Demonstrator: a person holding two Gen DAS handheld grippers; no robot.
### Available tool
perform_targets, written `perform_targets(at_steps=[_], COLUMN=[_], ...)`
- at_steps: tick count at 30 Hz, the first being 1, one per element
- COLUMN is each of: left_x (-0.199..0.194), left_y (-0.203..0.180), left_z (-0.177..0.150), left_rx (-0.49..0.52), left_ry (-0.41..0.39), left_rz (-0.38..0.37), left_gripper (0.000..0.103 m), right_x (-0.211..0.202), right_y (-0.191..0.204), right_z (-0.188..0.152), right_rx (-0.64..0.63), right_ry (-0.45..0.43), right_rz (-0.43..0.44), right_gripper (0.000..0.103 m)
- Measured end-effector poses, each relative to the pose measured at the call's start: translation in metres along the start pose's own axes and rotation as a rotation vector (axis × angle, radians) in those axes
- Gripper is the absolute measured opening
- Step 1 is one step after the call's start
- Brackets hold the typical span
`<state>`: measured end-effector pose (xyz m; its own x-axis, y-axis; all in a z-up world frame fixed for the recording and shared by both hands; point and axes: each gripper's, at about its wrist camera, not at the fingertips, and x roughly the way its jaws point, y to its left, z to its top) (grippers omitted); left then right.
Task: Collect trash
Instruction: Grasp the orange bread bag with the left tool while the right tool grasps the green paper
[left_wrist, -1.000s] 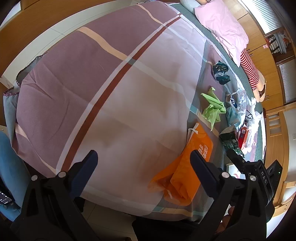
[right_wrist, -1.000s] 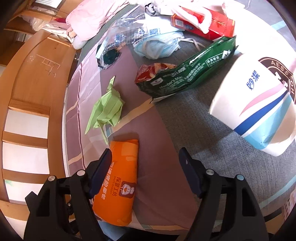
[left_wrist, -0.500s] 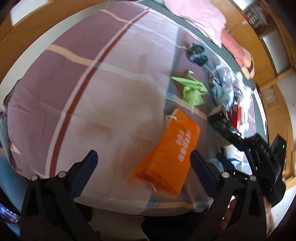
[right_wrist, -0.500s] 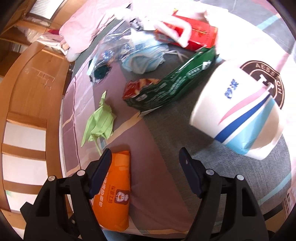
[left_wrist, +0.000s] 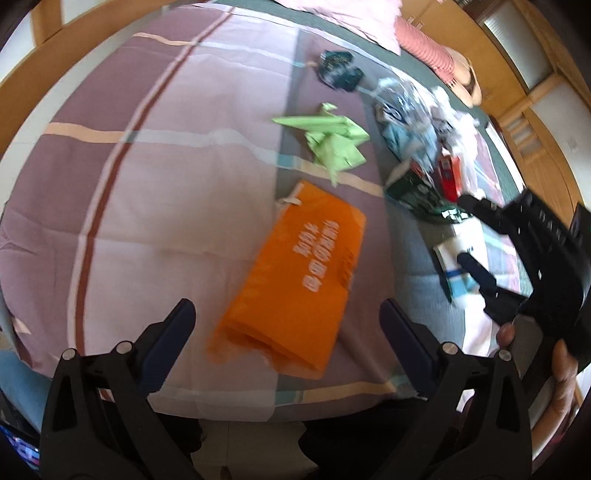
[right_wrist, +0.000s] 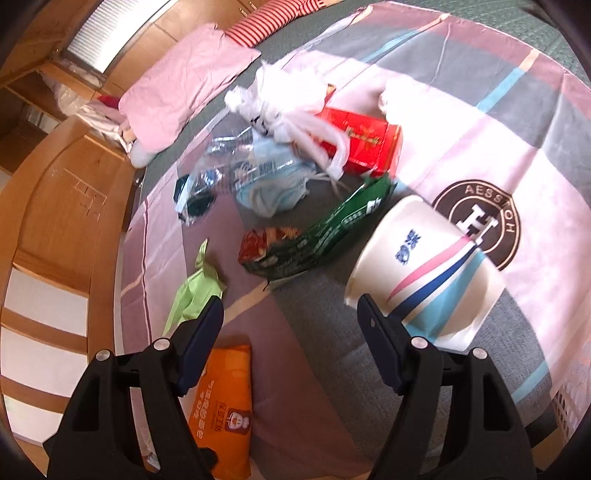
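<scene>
Bed with striped mauve quilt (left_wrist: 155, 192), trash scattered across it. Left gripper (left_wrist: 282, 325) jaws wide apart, empty, above flat orange plastic bag (left_wrist: 299, 291). Right gripper (right_wrist: 290, 314) also spread, holding nothing; white paper cup with blue-pink stripes (right_wrist: 424, 273) on its side just past right finger.

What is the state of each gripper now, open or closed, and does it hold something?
Left gripper: open, holds nothing, above the orange bag.
Right gripper: open, holds nothing; the paper cup lies beside it.
</scene>
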<state>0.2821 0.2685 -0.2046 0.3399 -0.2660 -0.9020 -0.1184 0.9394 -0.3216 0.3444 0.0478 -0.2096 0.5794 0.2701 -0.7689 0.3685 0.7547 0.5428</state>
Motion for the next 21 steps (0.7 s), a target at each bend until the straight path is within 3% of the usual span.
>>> perform_targets(at_steps=[3, 9, 12, 16, 18, 19, 21], left_x=[0.006, 0.011, 0.016, 0.031, 0.039, 0.041, 0.038], left_y=[0.000, 0.020, 0.012, -0.006, -0.012, -0.012, -0.006], left_z=[0.000, 0.003, 0.003, 0.002, 0.001, 0.001, 0.003], left_rx=[-0.008, -0.133, -0.084, 0.012, 0.050, 0.053, 0.031], left_ry=[0.025, 0.048, 0.049, 0.051, 0.046, 0.044, 0.010], left_rz=[-0.027, -0.094, -0.079, -0.005, 0.010, 0.017, 0.024], left_gripper=[0.099, 0.099, 0.099, 0.099, 0.089, 0.077, 0.068], right_x=[-0.003, -0.005, -0.004, -0.001, 0.002, 0.005, 0.013], right_y=[-0.005, -0.007, -0.006, 0.000, 0.009, 0.014, 0.030], right_z=[0.002, 0.004, 0.003, 0.002, 0.003, 0.004, 0.005], right_rx=[0.024, 0.039, 0.033, 0.010, -0.020, -0.047, -0.113], right_ry=[-0.022, -0.036, -0.024, -0.015, -0.012, -0.006, 0.013], right_rz=[-0.008, -0.013, -0.010, -0.004, 0.002, 0.005, 0.010], right_gripper=[0.074, 0.074, 0.074, 0.074, 0.074, 0.074, 0.074])
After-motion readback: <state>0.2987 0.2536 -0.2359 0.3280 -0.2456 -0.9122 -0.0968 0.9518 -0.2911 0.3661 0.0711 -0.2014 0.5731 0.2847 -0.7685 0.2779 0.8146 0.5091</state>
